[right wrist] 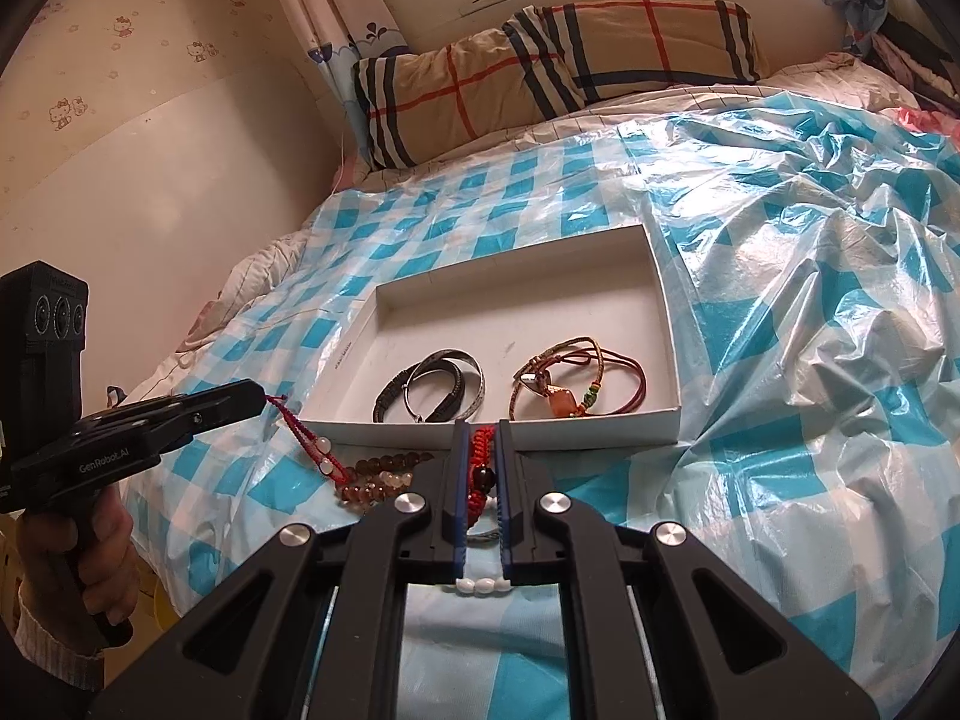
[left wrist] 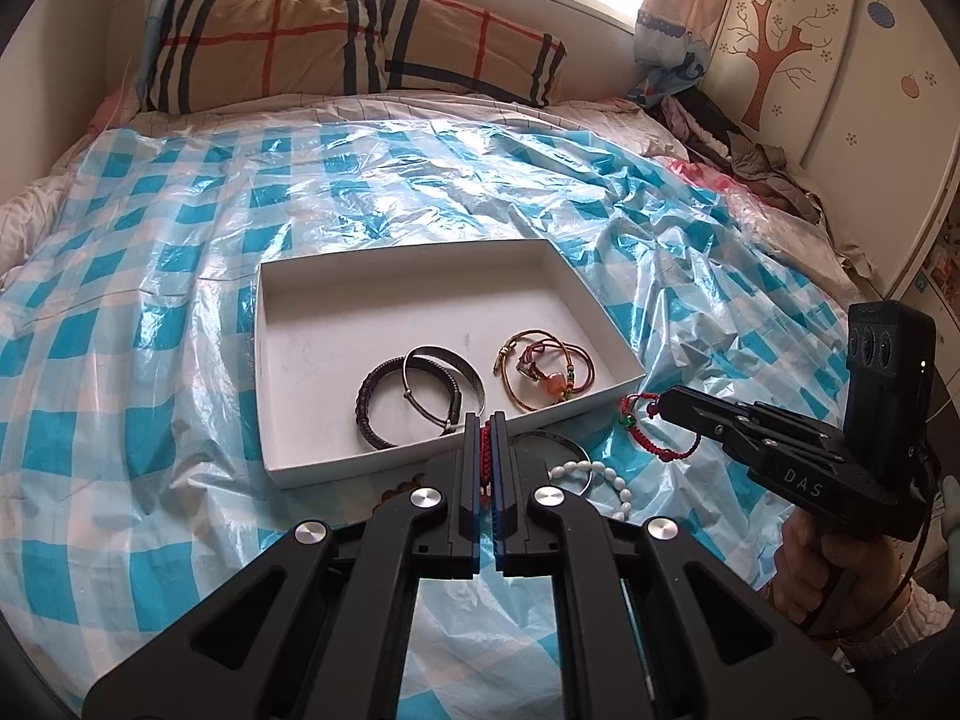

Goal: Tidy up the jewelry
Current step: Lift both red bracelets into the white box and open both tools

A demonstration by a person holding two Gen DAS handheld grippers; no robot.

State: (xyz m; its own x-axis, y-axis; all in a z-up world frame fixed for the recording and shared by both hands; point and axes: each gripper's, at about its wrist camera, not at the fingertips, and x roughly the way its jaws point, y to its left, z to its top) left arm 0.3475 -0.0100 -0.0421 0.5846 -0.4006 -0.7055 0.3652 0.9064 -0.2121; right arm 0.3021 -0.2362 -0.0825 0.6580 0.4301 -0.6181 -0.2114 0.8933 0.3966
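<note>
My left gripper [left wrist: 486, 420] hides most of what it pinches: only a sliver of red braided cord [left wrist: 483, 450] shows between the nearly touching fingers. In the right wrist view the same cord [right wrist: 300, 429] hangs from its tip at the left, strung with pale beads, its lower end reaching a heap of amber beads [right wrist: 372, 480] on the sheet; whether it touches them I cannot tell.

My right gripper [right wrist: 481, 429] is clamped narrow on a red woven bracelet [right wrist: 478, 468] with a dark bead, much of it masked by the fingers. In the left wrist view that bracelet [left wrist: 645, 426] dangles at the right, showing a green bead.

A white bead bracelet [left wrist: 600, 477] and a metal bangle [left wrist: 561, 444] lie half hidden behind my left fingers at lower centre.

I read "DAS" on the right gripper's body and "GenRobot.AI" on the left one's. Small print on the box wall is illegible.

The white cardboard box [left wrist: 312, 456] sits mid-frame on the blue checked plastic sheet [left wrist: 150, 360]. Inside it, along the near side: a dark braided bracelet [left wrist: 384, 408] overlapping a silver bangle [left wrist: 444, 378], and to the right a tangle of brown and gold cord bracelets [left wrist: 540, 372] with an orange stone.
</note>
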